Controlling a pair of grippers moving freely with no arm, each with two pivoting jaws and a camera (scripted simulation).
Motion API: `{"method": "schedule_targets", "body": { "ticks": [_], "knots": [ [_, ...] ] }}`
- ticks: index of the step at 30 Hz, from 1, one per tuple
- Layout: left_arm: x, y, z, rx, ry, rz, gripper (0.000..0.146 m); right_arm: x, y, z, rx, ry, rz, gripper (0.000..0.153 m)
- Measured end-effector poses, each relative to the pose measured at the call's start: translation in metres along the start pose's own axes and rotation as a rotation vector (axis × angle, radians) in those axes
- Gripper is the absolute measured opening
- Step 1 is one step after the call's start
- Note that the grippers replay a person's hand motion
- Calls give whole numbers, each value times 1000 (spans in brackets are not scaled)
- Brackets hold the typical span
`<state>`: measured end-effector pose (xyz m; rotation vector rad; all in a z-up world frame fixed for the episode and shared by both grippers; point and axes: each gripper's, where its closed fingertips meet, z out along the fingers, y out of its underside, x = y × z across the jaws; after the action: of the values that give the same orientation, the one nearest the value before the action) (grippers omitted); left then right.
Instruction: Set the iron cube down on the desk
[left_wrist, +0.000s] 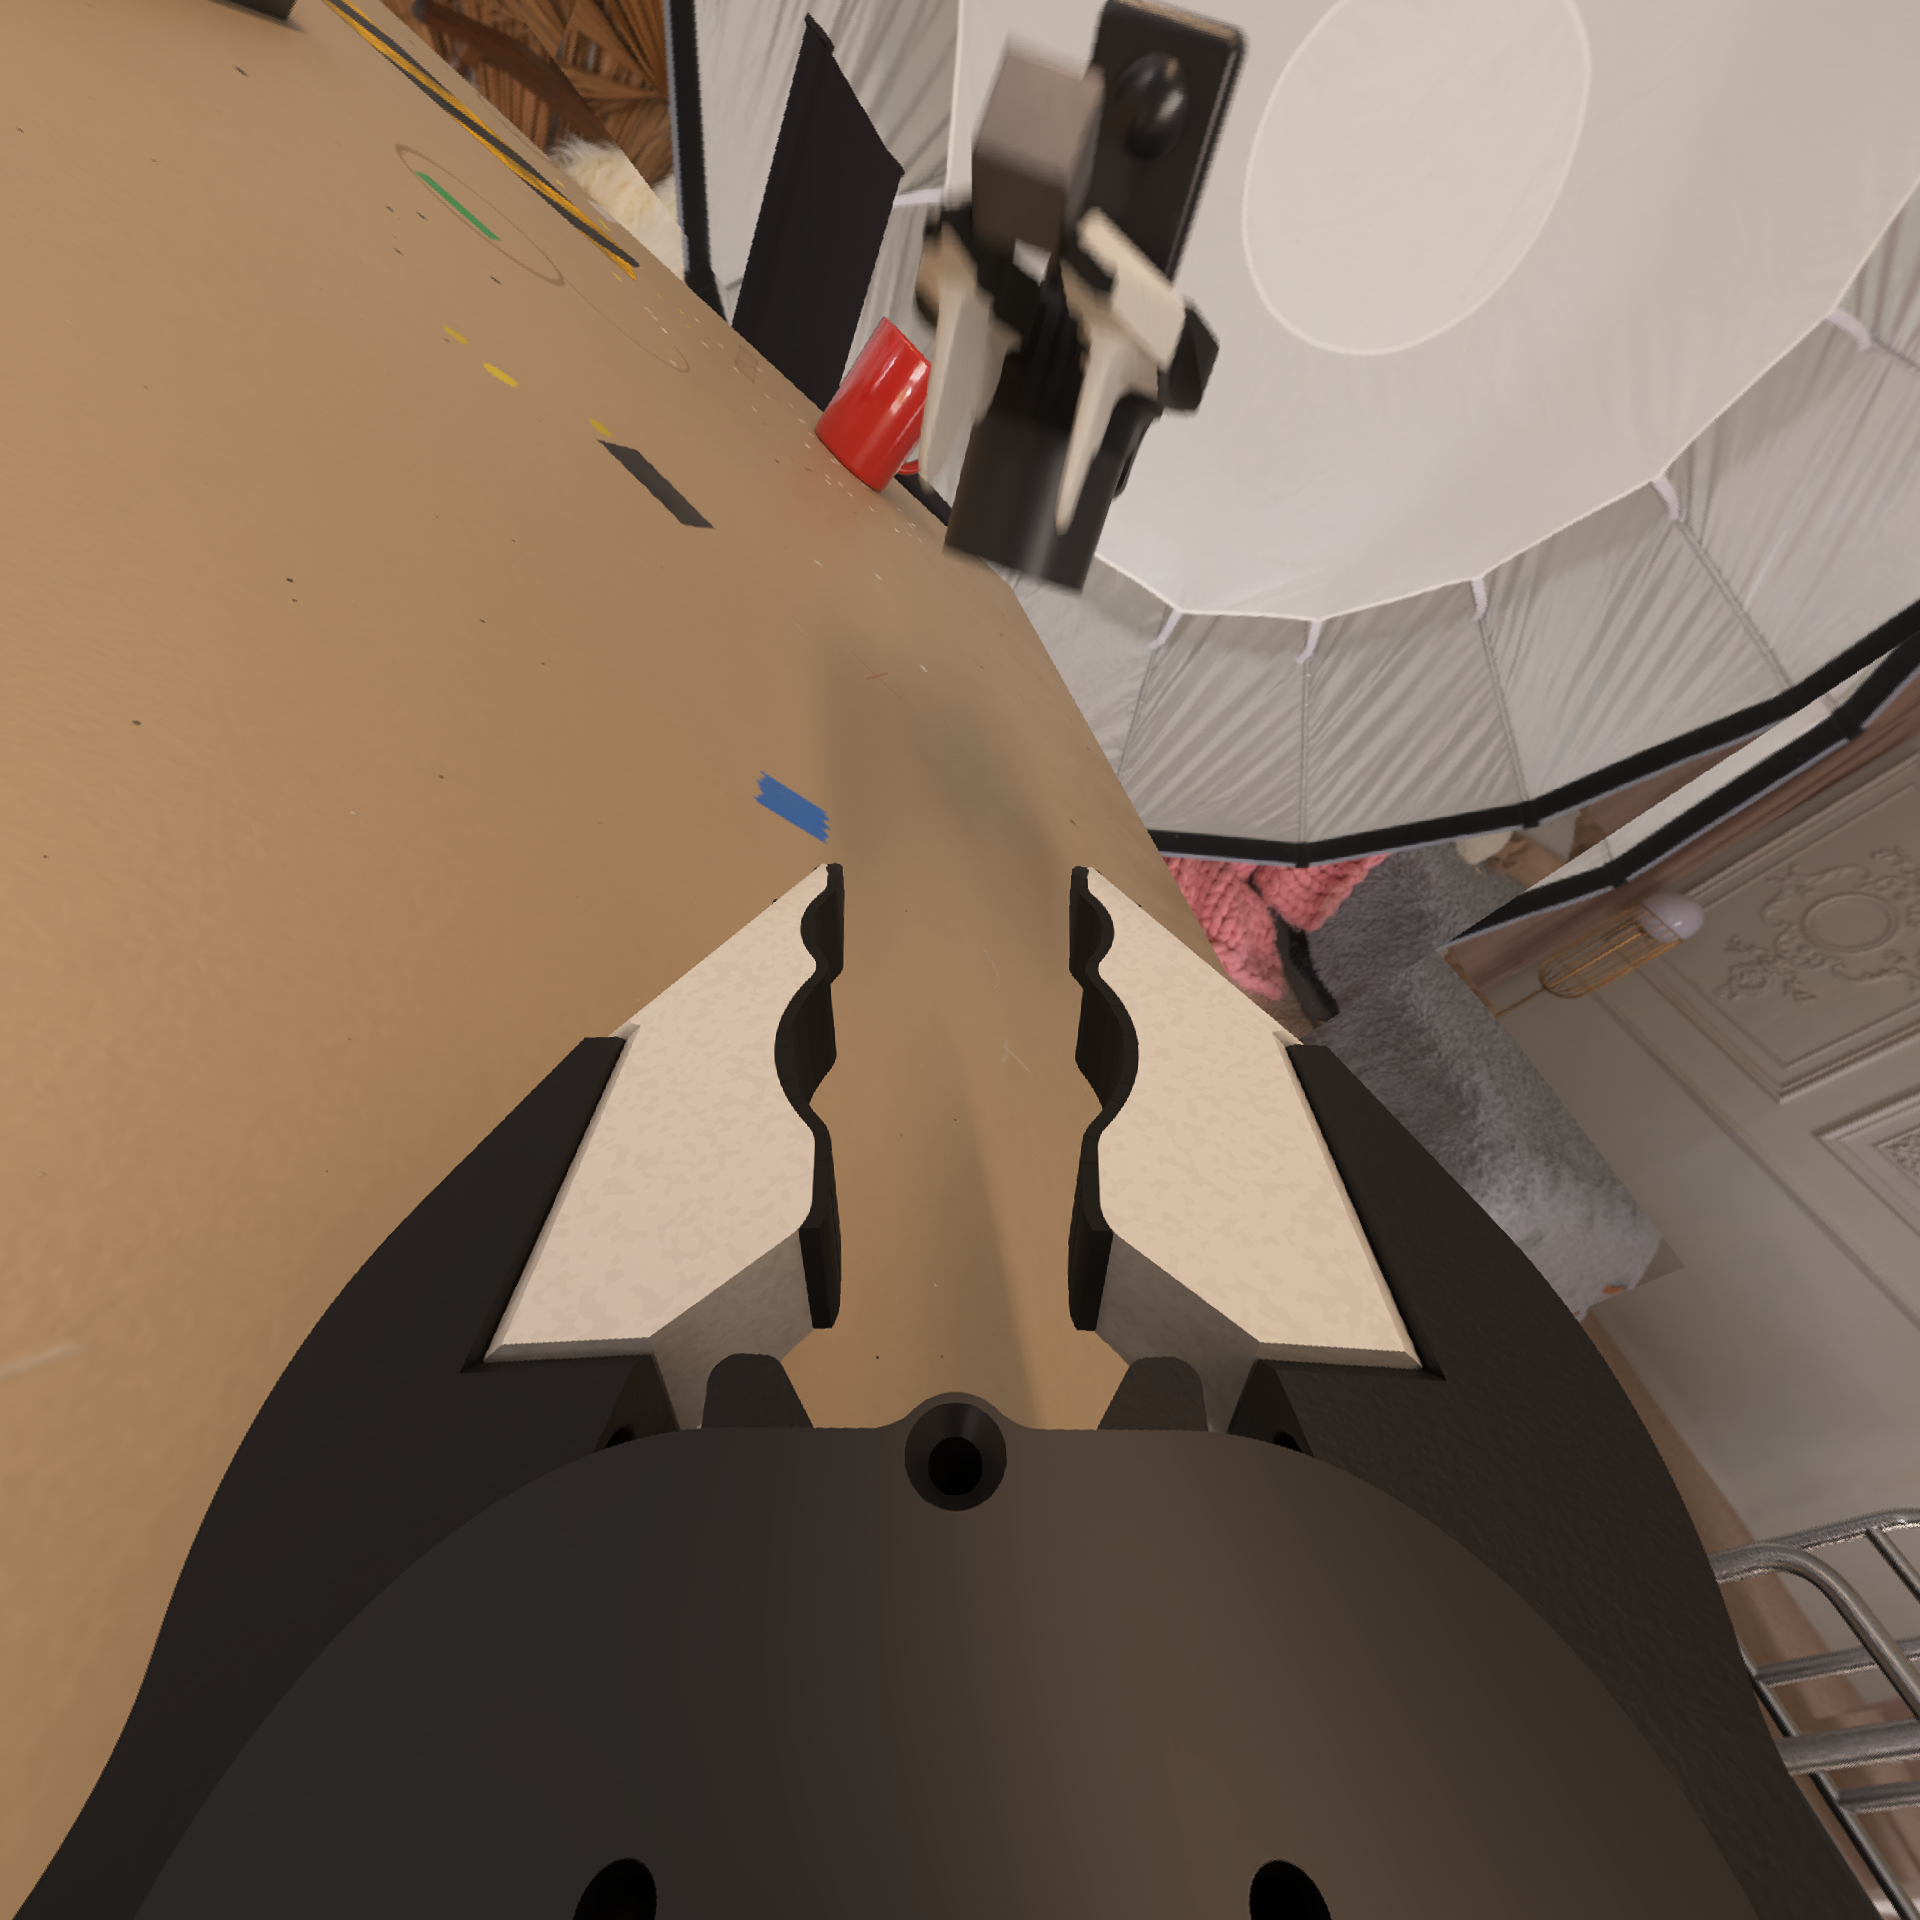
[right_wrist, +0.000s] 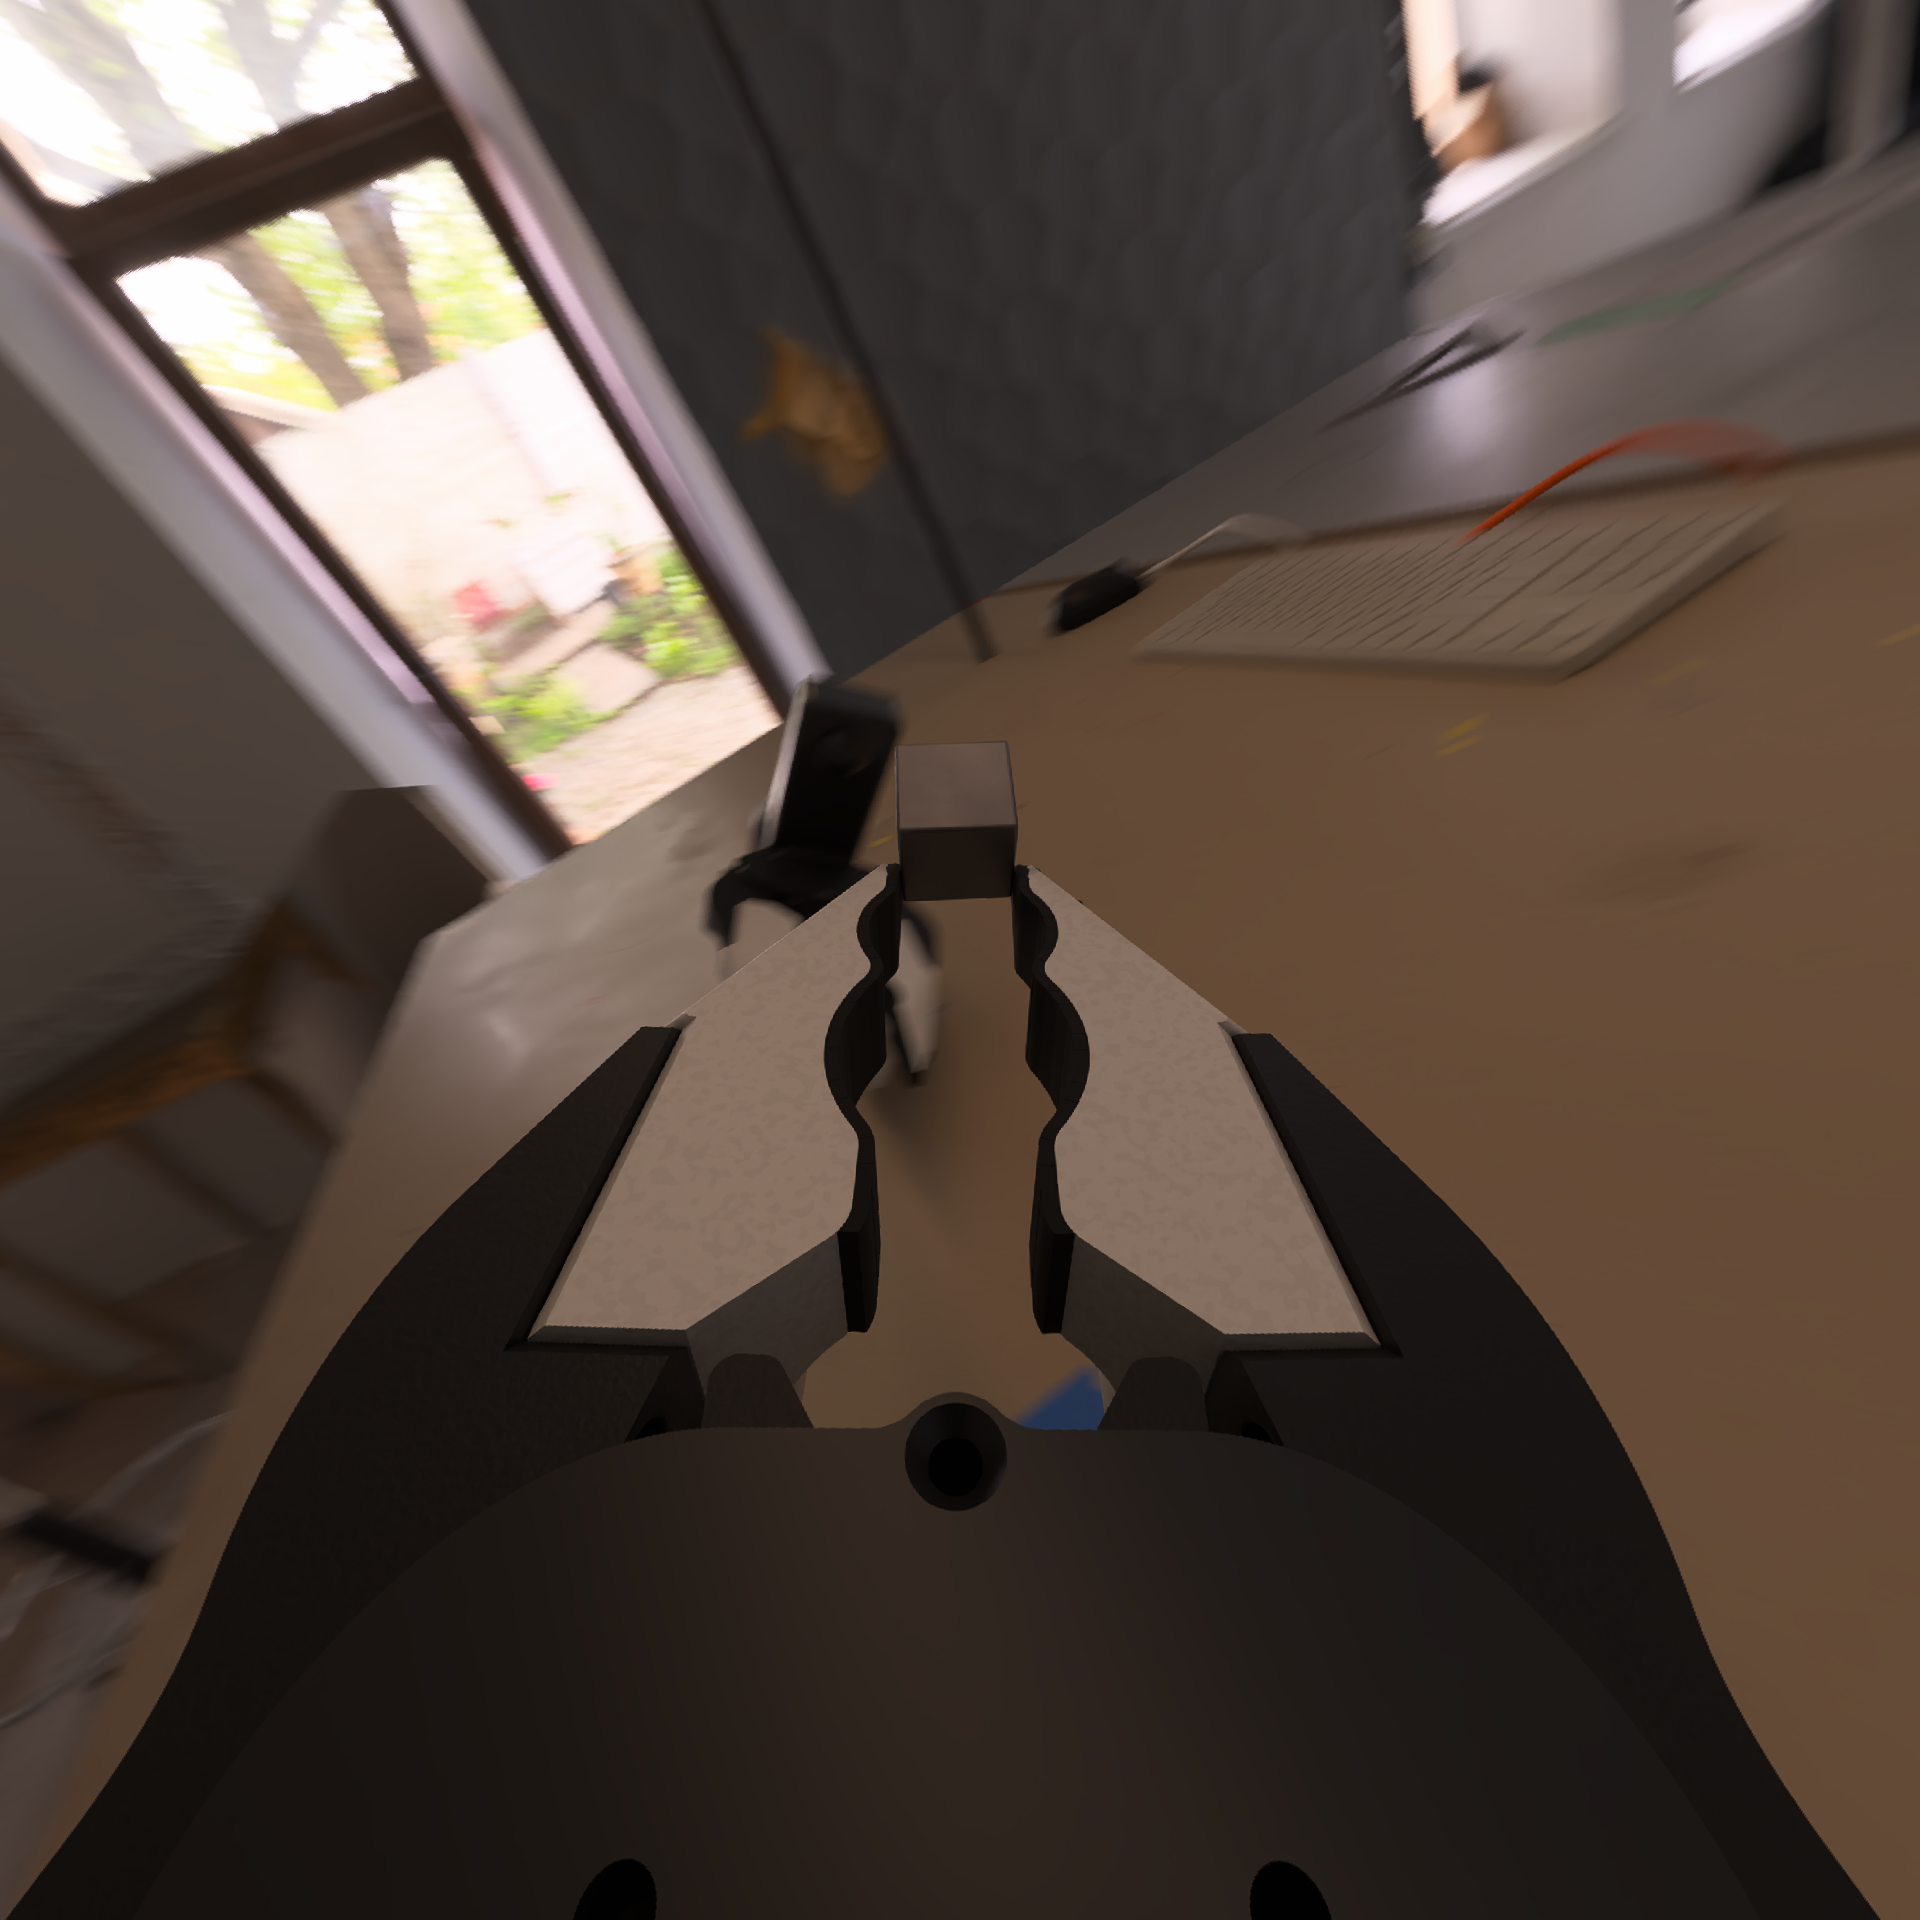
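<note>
My right gripper (right_wrist: 956, 883) is shut on the iron cube (right_wrist: 956, 821), a small dull grey block pinched at the fingertips and held in the air above the tan desk (right_wrist: 1455, 987). In the left wrist view the right gripper (left_wrist: 1023, 234) shows blurred at the upper centre with the cube (left_wrist: 1039, 135), off the desk's right edge. My left gripper (left_wrist: 956, 873) is open and empty, low over the desk (left_wrist: 312, 727) near that edge. It also shows in the right wrist view (right_wrist: 912, 1023), just beyond the cube, partly hidden by my fingers.
A red mug (left_wrist: 878, 405) stands at the desk's edge near the right gripper. Blue tape (left_wrist: 795, 805) and black tape (left_wrist: 655, 483) lie flat on the desk. A white keyboard (right_wrist: 1455, 592), a dark mouse (right_wrist: 1091, 597) and an orange cable (right_wrist: 1621, 447) lie farther off.
</note>
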<state>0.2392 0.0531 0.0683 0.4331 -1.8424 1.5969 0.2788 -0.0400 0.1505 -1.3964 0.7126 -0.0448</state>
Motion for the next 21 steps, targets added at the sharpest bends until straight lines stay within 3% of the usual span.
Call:
{"method": "schedule_targets", "body": {
  "ticks": [2,5,7,10,12,14,17,21],
  "knots": [
    [0,0,0,2,0,-6,43,25,-38,-38,26,143,-127,21],
    [-1,-1,0,6,-3,-10,43,80,-82,-106,-101,398,-332,21],
    [-1,-1,0,3,-6,-10,43,127,-96,-150,-300,563,-488,21],
    [-3,1,2,-13,-18,-6,43,194,-84,-210,-780,668,-673,21],
    [-5,3,4,-28,-31,-3,43,224,-66,-244,-1137,666,-765,21],
    [-7,5,5,-44,-47,4,43,240,-46,-259,-1382,580,-826,21],
    [-9,9,8,-73,-65,14,43,251,-23,-262,-1570,445,-793,21],
    [-9,12,11,-97,-55,8,43,266,-12,-271,-1768,385,-771,21]
  ]
}}
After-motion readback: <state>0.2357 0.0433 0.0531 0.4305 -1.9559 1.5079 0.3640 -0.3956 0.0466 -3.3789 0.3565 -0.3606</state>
